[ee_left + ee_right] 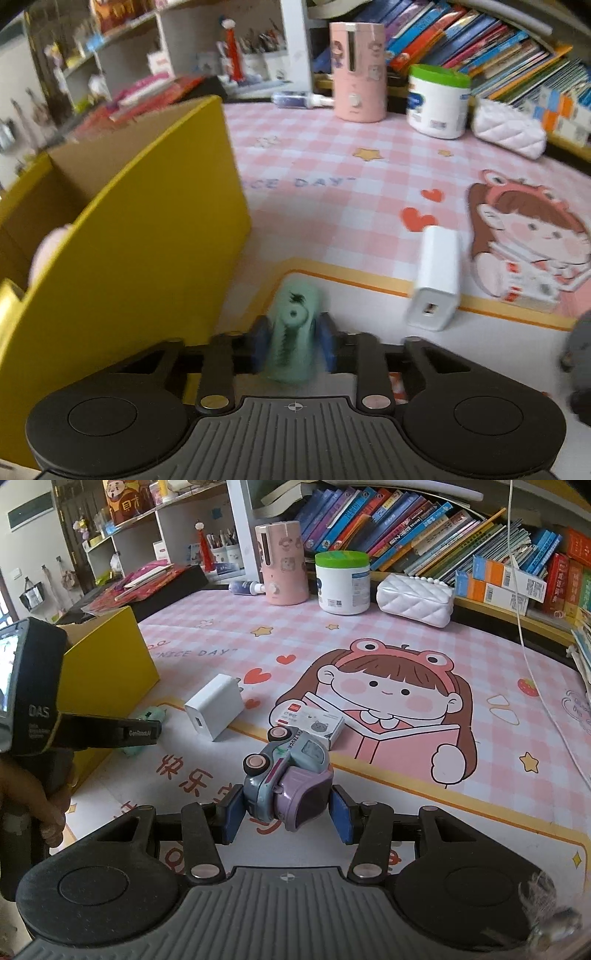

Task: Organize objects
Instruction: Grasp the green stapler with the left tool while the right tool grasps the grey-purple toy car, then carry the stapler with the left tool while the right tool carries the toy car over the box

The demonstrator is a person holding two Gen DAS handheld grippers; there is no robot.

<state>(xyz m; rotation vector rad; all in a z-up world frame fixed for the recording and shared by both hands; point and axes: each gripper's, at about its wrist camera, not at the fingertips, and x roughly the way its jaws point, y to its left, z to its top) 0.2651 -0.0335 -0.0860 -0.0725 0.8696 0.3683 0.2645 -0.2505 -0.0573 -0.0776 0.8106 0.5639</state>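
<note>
Left wrist view shows my left gripper (293,343) clamped down on a small mint-green toy (293,332), its blue fingers (258,345) pressing both sides. The toy sits low at the near edge of the tabletop (332,177), just beside the yellow box (147,229), whose open top is up and to the left. A white charger block (436,280) lies on the mat just to the right, untouched.

In the right wrist view, my right gripper (288,808) stands part open around a toy car (284,775), grey-blue with a purple cab, tipped on its side. Whether both fingers (234,814) actually press on the car I cannot tell; the right one looks just clear of it.

I judge the step in hand to be the pick: the green toy is gripped and bound for the box. The next move calls for lifting it clear of the box wall, carrying it over the opening, then letting go. The wall is close, so I need height first before going sideways.
</note>
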